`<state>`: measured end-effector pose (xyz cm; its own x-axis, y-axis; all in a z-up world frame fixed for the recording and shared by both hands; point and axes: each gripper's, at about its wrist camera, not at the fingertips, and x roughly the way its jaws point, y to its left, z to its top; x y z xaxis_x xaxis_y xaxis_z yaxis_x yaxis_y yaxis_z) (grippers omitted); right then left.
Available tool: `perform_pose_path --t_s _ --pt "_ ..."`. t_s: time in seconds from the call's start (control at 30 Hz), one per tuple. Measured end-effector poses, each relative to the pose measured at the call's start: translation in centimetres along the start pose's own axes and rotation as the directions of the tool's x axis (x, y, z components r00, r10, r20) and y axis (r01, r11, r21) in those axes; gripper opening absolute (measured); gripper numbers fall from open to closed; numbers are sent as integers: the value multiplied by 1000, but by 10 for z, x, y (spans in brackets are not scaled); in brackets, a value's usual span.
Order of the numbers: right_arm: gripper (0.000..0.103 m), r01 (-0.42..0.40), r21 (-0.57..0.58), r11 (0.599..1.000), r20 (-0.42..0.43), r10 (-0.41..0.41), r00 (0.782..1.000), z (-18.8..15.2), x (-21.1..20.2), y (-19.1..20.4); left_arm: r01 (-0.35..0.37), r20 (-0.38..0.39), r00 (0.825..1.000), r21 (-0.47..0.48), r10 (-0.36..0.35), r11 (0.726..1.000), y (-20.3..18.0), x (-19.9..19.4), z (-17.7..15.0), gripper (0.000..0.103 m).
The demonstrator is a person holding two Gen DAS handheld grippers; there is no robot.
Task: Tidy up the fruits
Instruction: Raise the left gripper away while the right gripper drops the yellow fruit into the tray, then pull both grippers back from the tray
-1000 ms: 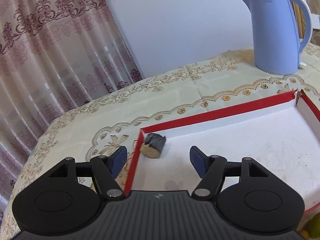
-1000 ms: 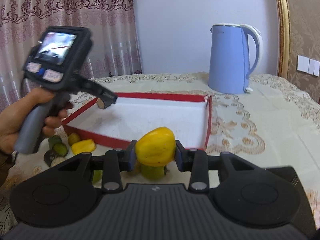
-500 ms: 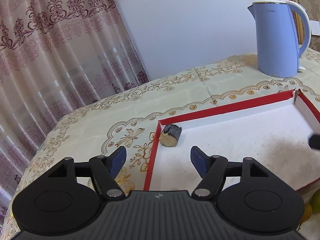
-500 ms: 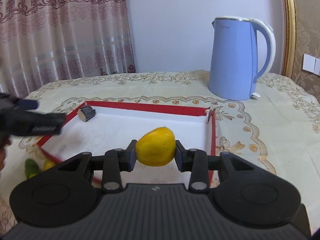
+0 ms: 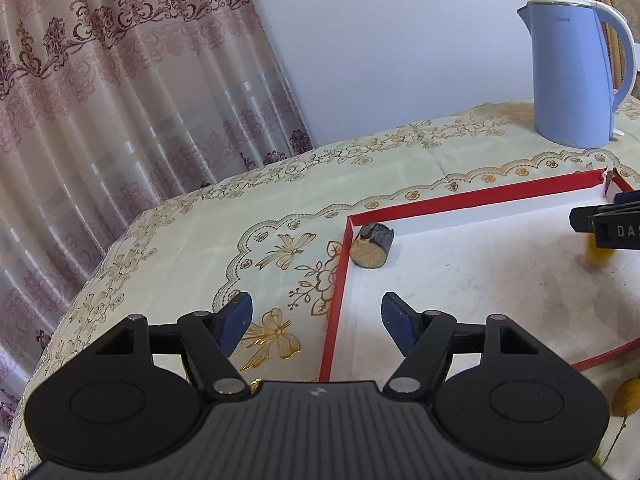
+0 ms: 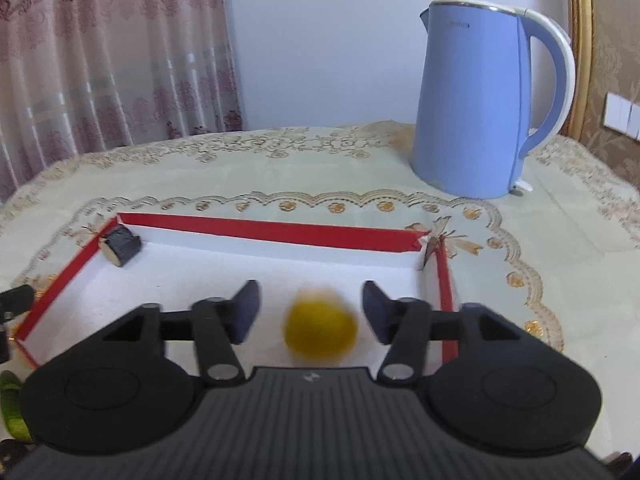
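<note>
Right tongs: the right tongs [image 6: 308,312] had just been opening; their pads stood clear of the yellow fruit [image 6: 319,323], which showed blurred between them, released over the tray.
Left tongs: the left tongs [image 5: 316,320] were spread and empty, straddling the tray's left red edge.
Tray: the red-rimmed white tray [image 6: 272,232] lay on the bench [image 6: 240,168], its floor bare apart from the two pieces.
Done: by my reading, one dark cut piece [image 5: 372,245] sat in the far left corner touching the rim, and the yellow fruit was going in near the right side.
Left to do: more fruit waited outside, a yellow one [image 5: 626,398] at the near right edge of the left view and something green [image 6: 12,404] near the tray's left corner.
Around: a blue kettle [image 6: 484,100] stood far right, well apart from the tray; a curtain [image 5: 120,120] hung behind.
In the way: nothing blocked the tray; the loose fruit might roll.
</note>
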<state>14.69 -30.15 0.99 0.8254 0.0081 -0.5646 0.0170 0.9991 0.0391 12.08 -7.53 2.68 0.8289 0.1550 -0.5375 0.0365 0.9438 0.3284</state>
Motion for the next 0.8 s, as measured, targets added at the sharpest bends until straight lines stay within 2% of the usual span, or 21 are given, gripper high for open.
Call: perform_pose_path --t_s 0.07,0.37,0.53,0.63,0.77,0.8 --pt "71 12 -19 1000 14 -11 1000 -1 -4 4 -2 -2 1000 -2 2 1000 2 0 -1 71" --pt "79 -11 -31 999 106 15 994 -18 -63 8 0 -15 1000 -44 -1 999 16 -4 -10 71" --pt "93 -14 -59 998 177 24 984 -41 -108 11 36 -21 999 -135 -39 990 48 -20 -29 71" --pt "94 -11 -59 998 195 23 980 -58 -130 12 92 -6 995 -185 -95 978 69 -34 -48 71" --pt "94 -54 -17 998 184 56 981 -78 -146 8 122 26 992 -175 -120 977 82 -51 -72 71" --pt "94 -61 -10 998 182 62 981 -83 -148 7 131 32 991 -165 -128 978 83 -55 -78 76"
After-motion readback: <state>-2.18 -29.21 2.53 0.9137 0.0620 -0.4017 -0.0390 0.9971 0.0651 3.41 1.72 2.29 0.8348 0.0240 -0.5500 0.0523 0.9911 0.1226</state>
